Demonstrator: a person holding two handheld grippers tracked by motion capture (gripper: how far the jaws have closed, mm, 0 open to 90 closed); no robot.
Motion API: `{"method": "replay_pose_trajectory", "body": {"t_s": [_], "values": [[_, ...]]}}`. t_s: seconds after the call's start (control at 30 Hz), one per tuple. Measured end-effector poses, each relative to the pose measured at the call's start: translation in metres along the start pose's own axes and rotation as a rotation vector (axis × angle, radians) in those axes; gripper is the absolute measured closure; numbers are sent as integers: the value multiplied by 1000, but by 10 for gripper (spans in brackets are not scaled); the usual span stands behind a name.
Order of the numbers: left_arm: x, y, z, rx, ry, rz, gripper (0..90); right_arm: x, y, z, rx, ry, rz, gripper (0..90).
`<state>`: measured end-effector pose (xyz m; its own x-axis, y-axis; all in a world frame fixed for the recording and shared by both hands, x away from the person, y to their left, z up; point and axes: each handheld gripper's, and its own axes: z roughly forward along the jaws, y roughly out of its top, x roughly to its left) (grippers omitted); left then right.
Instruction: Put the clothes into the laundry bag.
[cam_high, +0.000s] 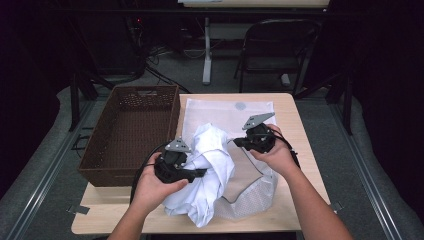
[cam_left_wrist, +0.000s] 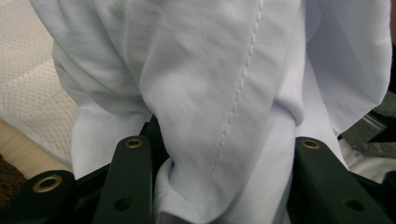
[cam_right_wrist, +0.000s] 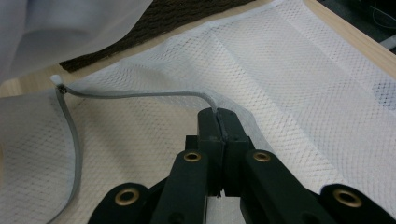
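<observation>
White garment: a crumpled white cotton garment (cam_high: 210, 167) lies in the lower middle of the high view, heaped on the mesh bag; in the left gripper view its stitched fold (cam_left_wrist: 219, 116) sits between the two black jaws.
Left tongs: the left tongs (cam_high: 200, 172), lower centre-left of the high view, are clamped on a thick bunch of the white garment, jaws held apart by the cloth between them.
Mesh bag: a flat white mesh laundry bag (cam_high: 227, 112) spreads over the light wooden bench (cam_high: 287, 107) from the upper middle to the lower right of the high view; part of it lies under the garment.
Grey cord: a thin grey drawstring cord (cam_right_wrist: 135, 94) runs from the upper left of the right gripper view across the mesh to the jaw tips.
Right tongs: the right tongs (cam_right_wrist: 218, 122) are pressed together on the end of the grey cord, just right of the garment in the high view (cam_high: 239, 142).
Brown basket: a brown perforated plastic basket (cam_high: 102, 150) stands at the left of the bench, just beside the mesh bag.
</observation>
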<state>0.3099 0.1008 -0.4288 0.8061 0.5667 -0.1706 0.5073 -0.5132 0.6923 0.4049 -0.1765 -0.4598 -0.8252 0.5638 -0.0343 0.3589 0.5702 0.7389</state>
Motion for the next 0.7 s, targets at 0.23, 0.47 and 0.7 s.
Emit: {"method": "replay_pose_trajectory", "body": {"t_s": [0.23,0.47,0.7], "values": [[-1,2,1,-8,-9,19,588,-4,0,3,19,-4,6,895],[0,-6,9,-17,-29,19,589,-12,-1,8,22,-5,43,895],[-2,-10,22,-7,-52,12,589,-16,-2,14,29,-13,49,895]]}}
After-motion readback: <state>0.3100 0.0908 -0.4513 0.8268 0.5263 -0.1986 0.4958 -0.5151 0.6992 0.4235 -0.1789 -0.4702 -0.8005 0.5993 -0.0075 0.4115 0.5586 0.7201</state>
